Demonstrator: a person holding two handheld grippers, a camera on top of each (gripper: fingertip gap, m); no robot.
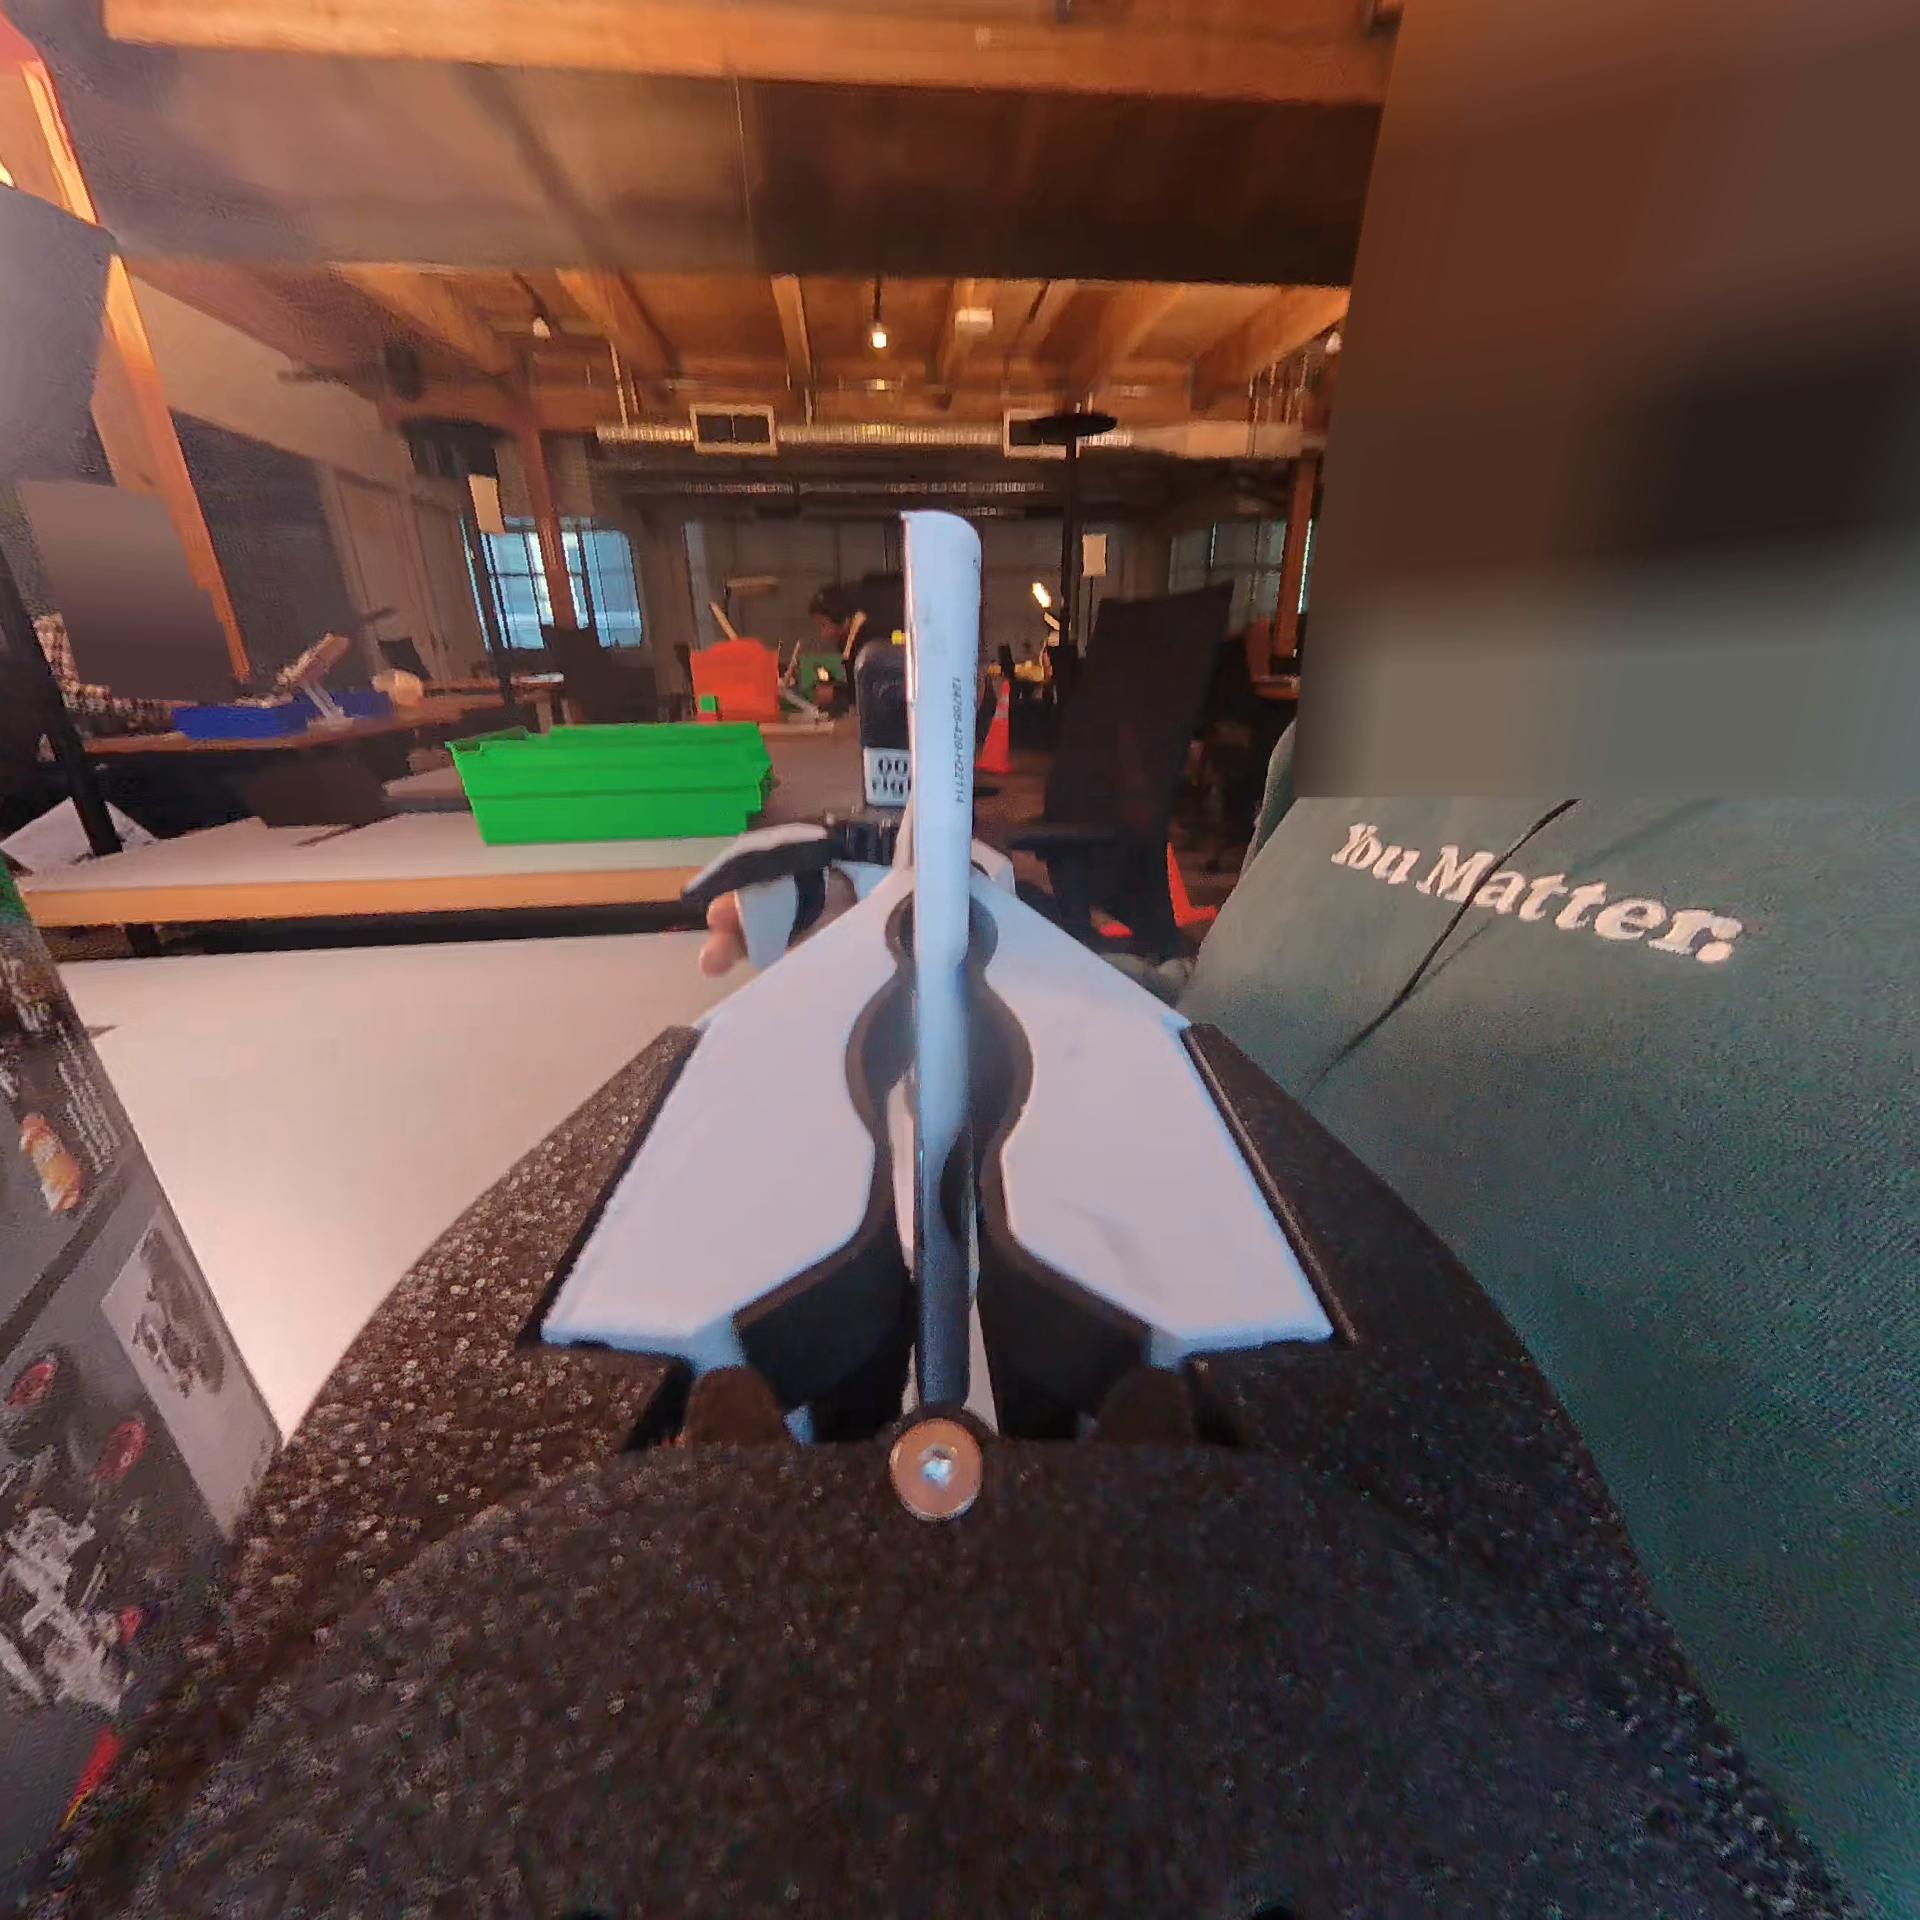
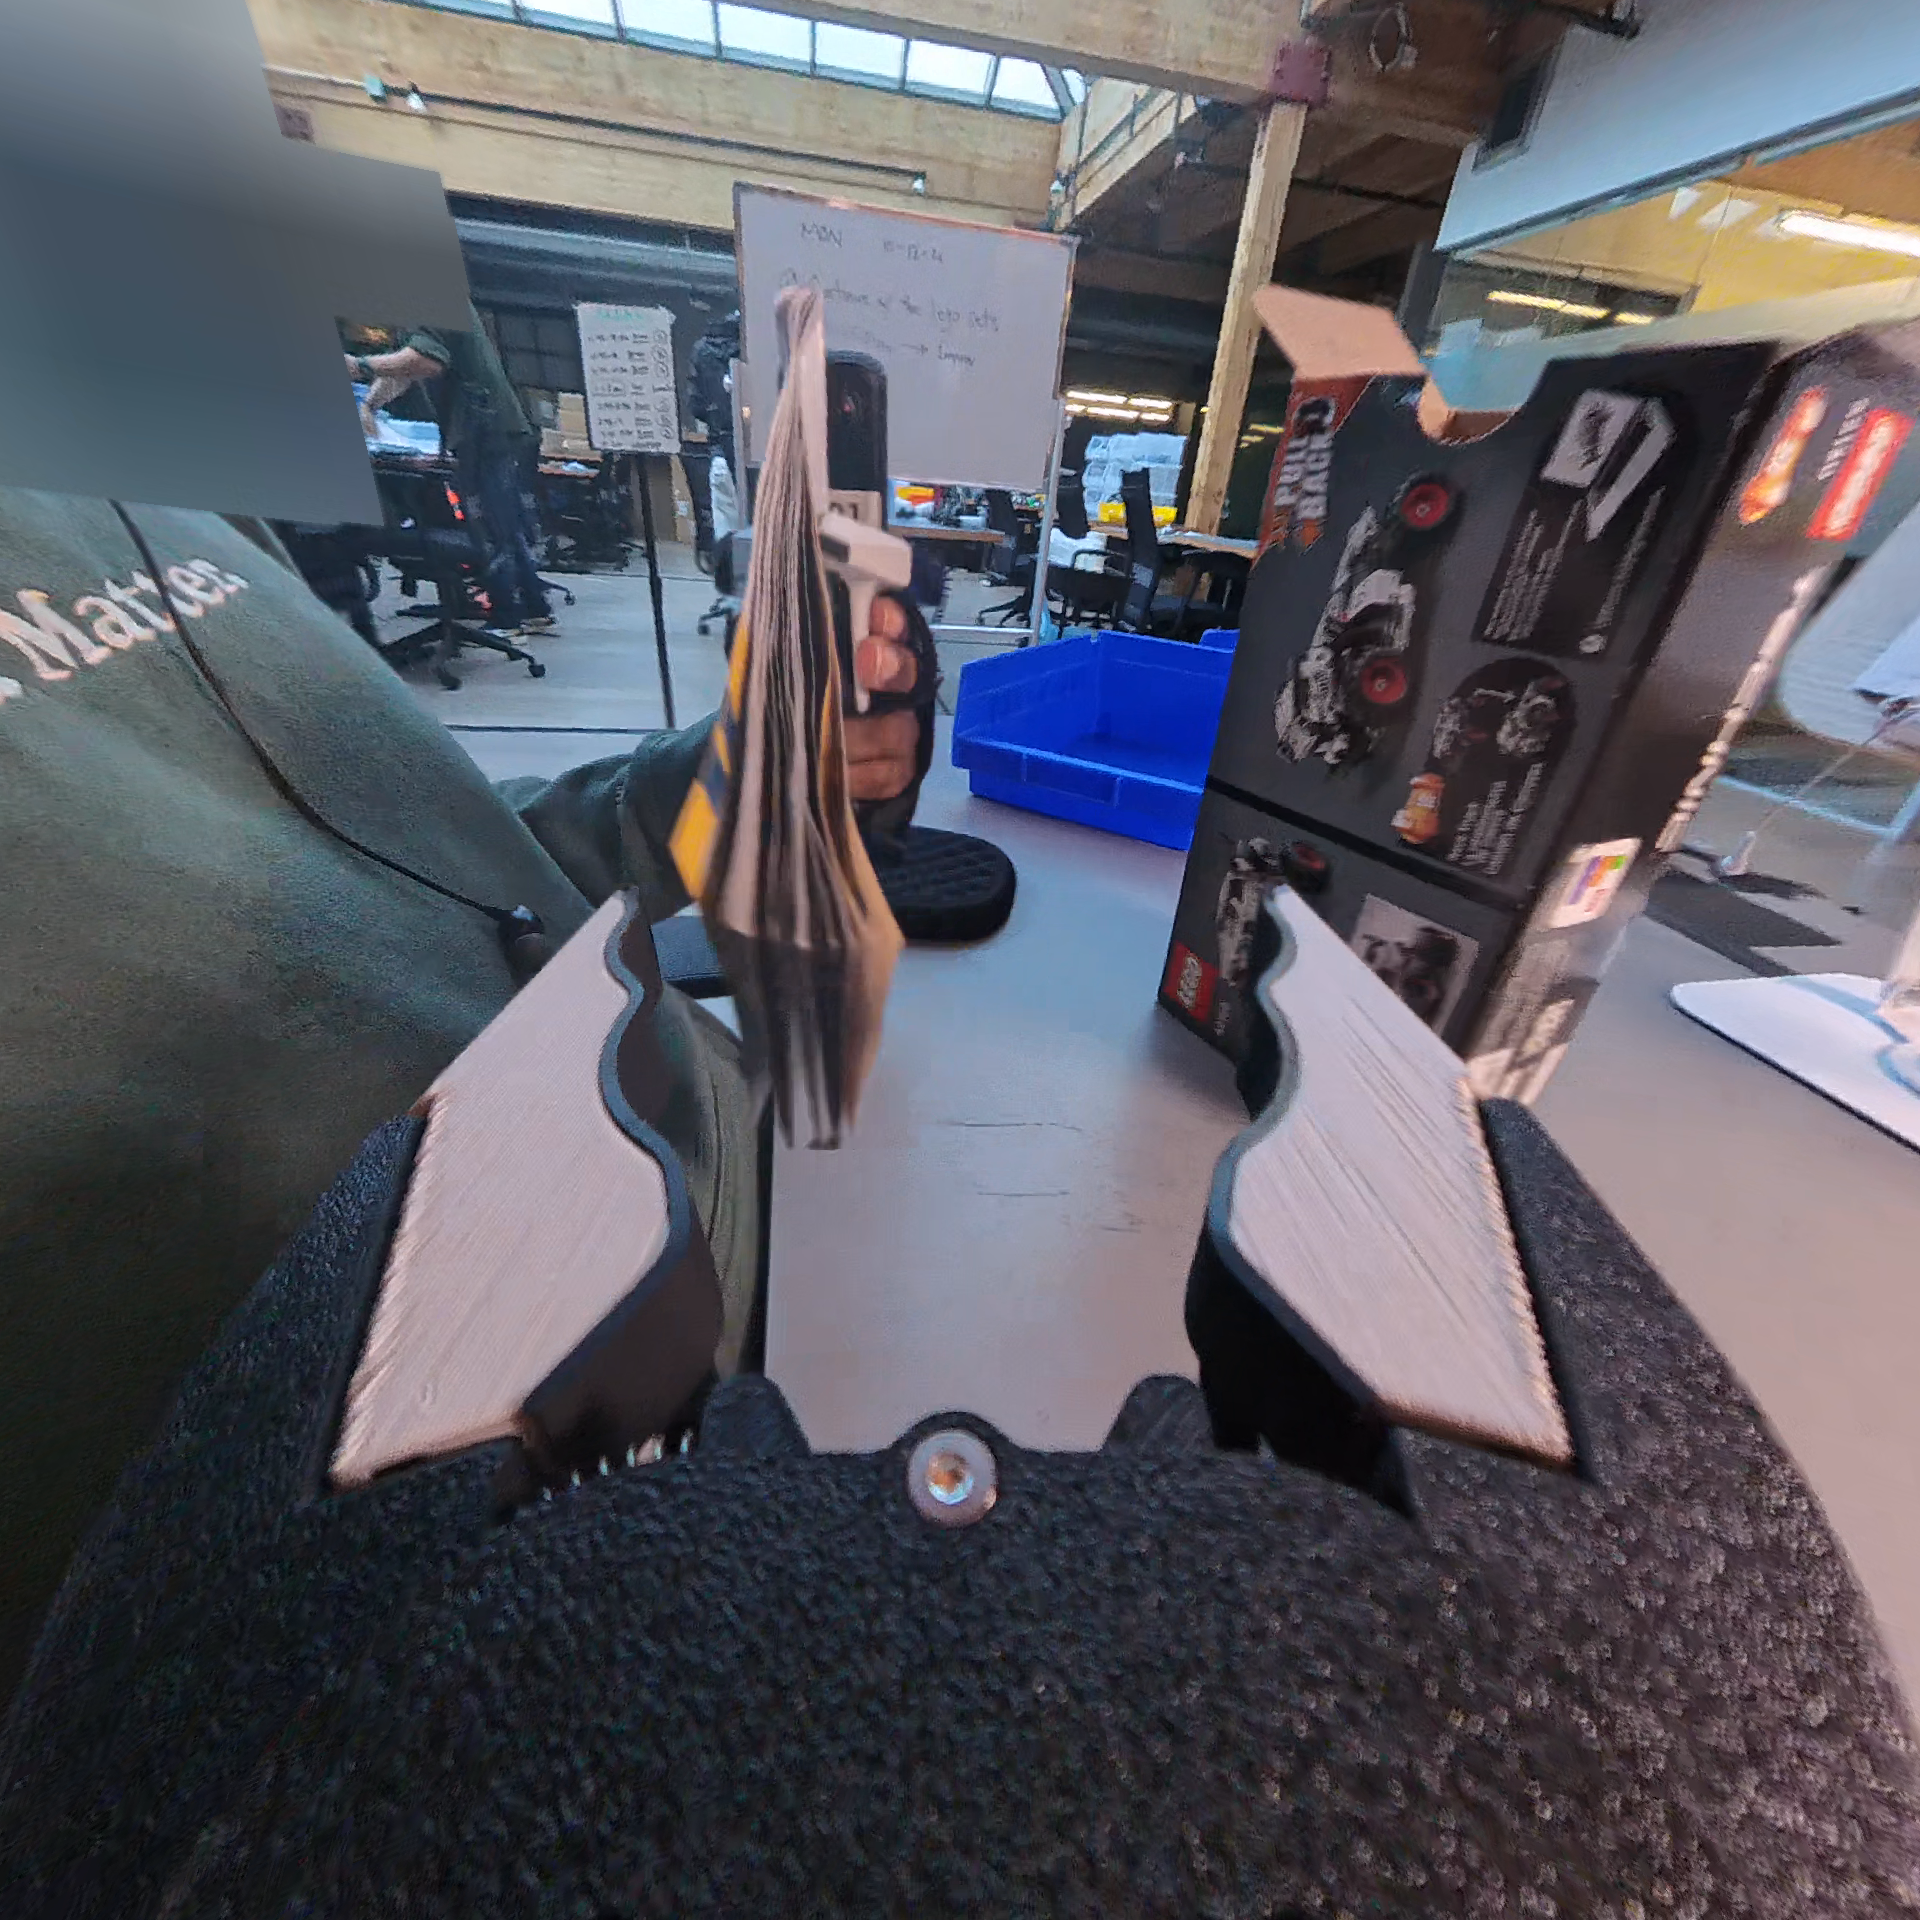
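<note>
Left tongs (image 1: 940, 935) clenched on a thin booklet (image 1: 940, 727) held edge-on and upright above the bench (image 1: 312, 1091), beside a green-sleeved person. Right tongs (image 2: 951, 966) released, empty, near the booklet; opened black toy box (image 2: 1455, 675) stands on the bench, blue bin (image 2: 1091, 727) behind.

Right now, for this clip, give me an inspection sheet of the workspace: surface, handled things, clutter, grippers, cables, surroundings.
Surface: grey table, bare between the right fingers.
Handled things: booklet, seen edge-on, clamped upright in the left gripper; in the right view it hangs with pages fanned.
Clutter: black printed box, top flap open, standing on the table; blue bin behind it; green bins on a farther table.
Grippers: left shut on the booklet; right gripper open, holding nothing, facing the booklet.
Cables: nothing seen.
Surroundings: person's green sweatshirt close by; whiteboard, office chairs, wooden ceiling.
</note>
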